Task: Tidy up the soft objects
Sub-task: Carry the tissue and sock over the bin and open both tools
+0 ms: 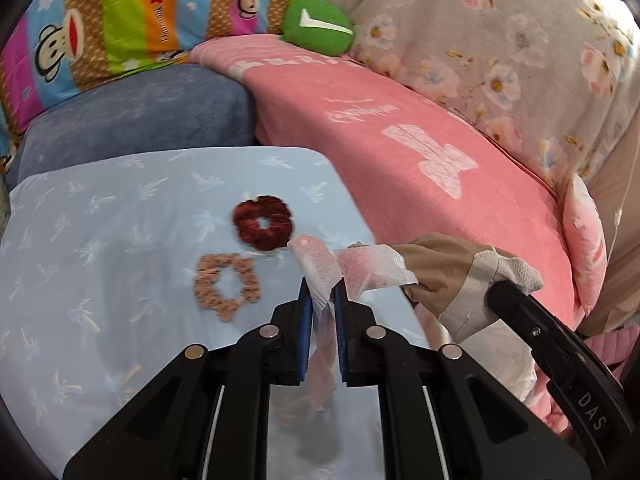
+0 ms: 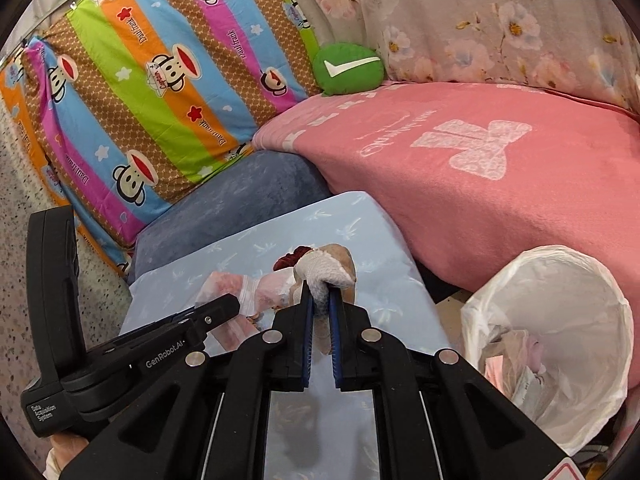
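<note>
Pinching a clear plastic pouch above the pale blue palm-print cushion, our left gripper; right gripper clamps a tan-and-white sock, toe hidden inside the pouch.

The dark red scrunchie is mostly hidden behind the tan sock in the right wrist view. In the left wrist view it looks blurry. The clear bag has its lower part tucked between the left gripper pads. What sits inside the white bin bag at lower right is too crumpled to tell.
</note>
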{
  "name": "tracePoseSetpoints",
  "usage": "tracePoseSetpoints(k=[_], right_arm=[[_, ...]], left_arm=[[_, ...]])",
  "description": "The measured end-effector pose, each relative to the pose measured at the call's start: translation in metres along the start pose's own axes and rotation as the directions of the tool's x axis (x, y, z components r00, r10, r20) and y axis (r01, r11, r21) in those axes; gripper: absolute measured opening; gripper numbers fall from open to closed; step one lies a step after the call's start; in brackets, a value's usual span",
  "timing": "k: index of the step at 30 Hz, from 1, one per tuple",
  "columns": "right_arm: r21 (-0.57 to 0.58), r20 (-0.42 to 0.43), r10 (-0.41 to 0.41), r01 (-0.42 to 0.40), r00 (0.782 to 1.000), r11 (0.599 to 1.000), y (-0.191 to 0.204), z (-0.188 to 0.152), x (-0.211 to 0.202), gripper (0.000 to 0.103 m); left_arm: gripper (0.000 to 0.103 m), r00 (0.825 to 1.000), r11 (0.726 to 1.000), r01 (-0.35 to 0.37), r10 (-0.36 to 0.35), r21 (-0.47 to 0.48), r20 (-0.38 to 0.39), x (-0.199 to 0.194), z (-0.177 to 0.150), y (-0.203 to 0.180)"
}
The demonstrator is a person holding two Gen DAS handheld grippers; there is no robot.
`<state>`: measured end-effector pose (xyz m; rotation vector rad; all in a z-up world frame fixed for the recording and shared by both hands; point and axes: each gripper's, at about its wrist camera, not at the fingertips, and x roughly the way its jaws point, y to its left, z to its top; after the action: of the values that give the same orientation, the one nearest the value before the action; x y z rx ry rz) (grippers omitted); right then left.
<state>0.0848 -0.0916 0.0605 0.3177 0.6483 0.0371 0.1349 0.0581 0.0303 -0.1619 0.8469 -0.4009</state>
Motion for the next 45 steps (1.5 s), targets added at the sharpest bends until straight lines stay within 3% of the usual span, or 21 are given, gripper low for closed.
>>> tracePoseSetpoints(k=[11, 20, 33, 35, 37, 39, 45], right_arm=[[0.097, 0.068, -0.097, 0.09, 0.993, 0.991, -0.081, -0.001, -0.057, 0.007], [0.185, 0.082, -0.174, 0.157, 0.981, 0.97, -0.145, -0.012, -0.088, 0.007], [0.244, 0.092, -0.217, 0.189, 0.972, 0.951, -0.188, -0.023, -0.107, 0.007], [0.249, 0.09, -0.219, 0.191, 0.971, 0.95, -0.19, -0.025, -0.107, 0.007], [0.251, 0.086, -0.219, 0.192, 0.972, 0.949, -0.192, -0.025, -0.106, 0.007], [0.249, 0.083, -0.221, 0.195, 0.972, 0.949, -0.191, -0.027, -0.105, 0.008], [0.23, 0.08, -0.218, 0.195, 0.973, 0.954, -0.188, -0.026, -0.1, 0.013]], left_arm=[[0.011, 0.998, 0.992, 0.063, -0.061, 0.111, -0.027, 0.009, -0.014, -0.081], [0.011, 0.988, 0.969, 0.142, -0.128, 0.2, -0.083, 0.026, -0.027, -0.144], [0.012, 0.974, 0.939, 0.213, -0.18, 0.269, -0.14, 0.041, -0.04, -0.197], [0.022, 0.973, 0.938, 0.212, -0.177, 0.273, -0.147, 0.043, -0.042, -0.2], [0.05, 0.978, 0.94, 0.192, -0.16, 0.281, -0.133, 0.043, -0.043, -0.202], [0.061, 0.985, 0.945, 0.164, -0.141, 0.282, -0.101, 0.04, -0.044, -0.201], [0.061, 0.987, 0.95, 0.15, -0.128, 0.275, -0.096, 0.041, -0.043, -0.196]])
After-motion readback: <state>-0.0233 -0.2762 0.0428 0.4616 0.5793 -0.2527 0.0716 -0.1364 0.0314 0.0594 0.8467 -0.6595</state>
